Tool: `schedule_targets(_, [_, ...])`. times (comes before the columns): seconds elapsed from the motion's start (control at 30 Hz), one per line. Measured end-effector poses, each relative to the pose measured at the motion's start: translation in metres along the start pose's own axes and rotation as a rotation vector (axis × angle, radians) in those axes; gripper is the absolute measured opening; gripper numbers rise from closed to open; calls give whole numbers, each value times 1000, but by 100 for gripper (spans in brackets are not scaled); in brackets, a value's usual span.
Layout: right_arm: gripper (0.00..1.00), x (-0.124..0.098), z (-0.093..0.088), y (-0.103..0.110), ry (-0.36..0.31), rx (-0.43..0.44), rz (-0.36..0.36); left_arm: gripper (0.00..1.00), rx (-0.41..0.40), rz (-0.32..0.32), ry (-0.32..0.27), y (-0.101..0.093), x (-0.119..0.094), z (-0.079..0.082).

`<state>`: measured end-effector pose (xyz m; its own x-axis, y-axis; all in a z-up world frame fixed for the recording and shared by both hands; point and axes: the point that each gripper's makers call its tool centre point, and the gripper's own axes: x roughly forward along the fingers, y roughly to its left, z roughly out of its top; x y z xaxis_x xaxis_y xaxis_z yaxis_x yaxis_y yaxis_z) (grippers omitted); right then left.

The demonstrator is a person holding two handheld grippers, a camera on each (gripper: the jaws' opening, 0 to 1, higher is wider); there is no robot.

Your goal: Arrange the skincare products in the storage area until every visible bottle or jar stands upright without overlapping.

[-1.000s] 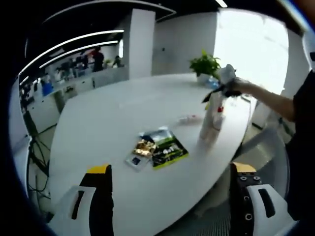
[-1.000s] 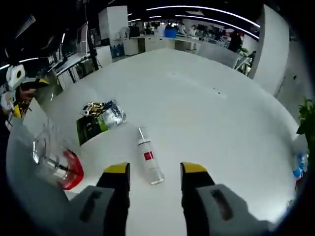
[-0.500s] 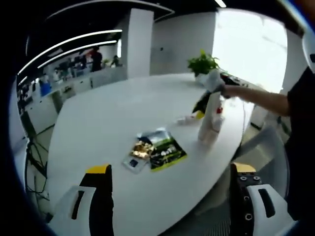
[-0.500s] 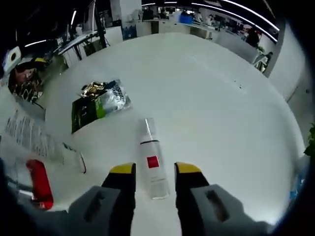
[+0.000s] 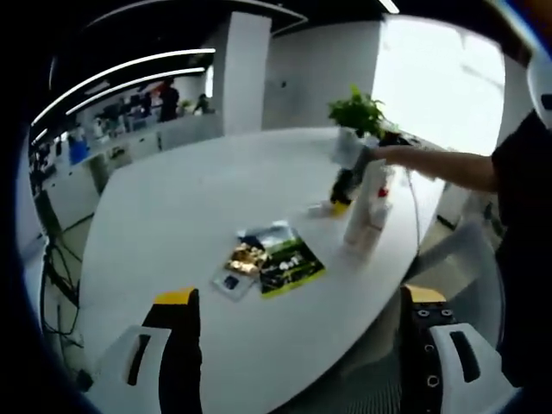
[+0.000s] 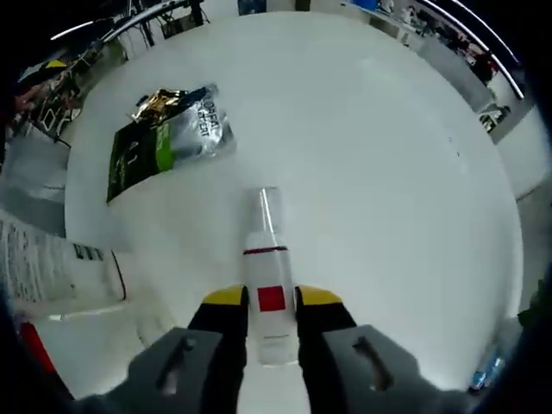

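Bottle (image 6: 266, 297) flat on white table (image 6: 371, 172), right tongs (image 6: 272, 302) clasping its body; left tongs (image 5: 297, 302) released, aloft.

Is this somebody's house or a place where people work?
Probably an office: a big white meeting table, long strip ceiling lights, and rows of desks with people far behind. A potted plant sits by the window.

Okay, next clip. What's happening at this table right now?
A person with a gripper in each hand is tidying skincare items on a white table. The right gripper has its jaws on either side of a small bottle with a red label that lies flat on the table; whether they are gripping it cannot be told. The left gripper hangs open at the near edge. Sachets lie mid-table, and tall white bottles stand upright.
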<state>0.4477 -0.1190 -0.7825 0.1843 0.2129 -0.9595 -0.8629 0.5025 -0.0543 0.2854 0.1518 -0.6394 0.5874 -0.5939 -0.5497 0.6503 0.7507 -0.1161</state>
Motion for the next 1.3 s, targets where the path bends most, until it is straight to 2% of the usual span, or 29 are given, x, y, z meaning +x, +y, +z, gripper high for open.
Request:
schedule_targets(0.07, [20,1,-2,3,57,-39,18,94,4,-1,2,0,1,0])
schedule_targets(0.2, [20,2,1,5,89,-68,1,93,5,-5,2,-1,3,1])
schedule_targets(0.23, [19,2,2,4,89,-131,-4,93,5,-7,2,-1,3,1])
schedule_targets(0.33, [19,3,3,7,94,-98,9,93,8,-12,5,-1,5,2])
schedule_targets(0.37, [19,5,7,14,64,-90,51,92,11,-15,7,-2,7,2])
schedule_targets(0.4, [19,5,10,14,51,-91,55,92,13,-18,10,-2,7,2])
schedule_targets(0.47, [19,7,12,16,58,-97,57,92,22,-21,12,-3,8,3])
schedule_targets(0.53, [19,7,12,14,96,-177,36,92,26,-24,10,-3,8,5])
schedule_targets(0.6, [19,9,13,14,113,-144,30,91,28,-22,4,-2,7,7])
schedule_targets(0.83, [19,8,10,11,87,-108,40,91,32,-15,-13,-3,4,10])
schedule_targets(1.0, [18,7,11,11,99,-103,17,92,39,-3,-39,-5,-1,14])
schedule_targets(1.07, [18,5,11,10,75,-131,12,92,35,5,-55,-4,-4,17])
schedule_targets(1.2, [18,1,5,7,58,-100,-18,91,46,10,-73,-5,-8,20])
schedule_targets(1.3, [18,-10,9,5,21,-104,-39,91,57,8,-85,-8,-10,22])
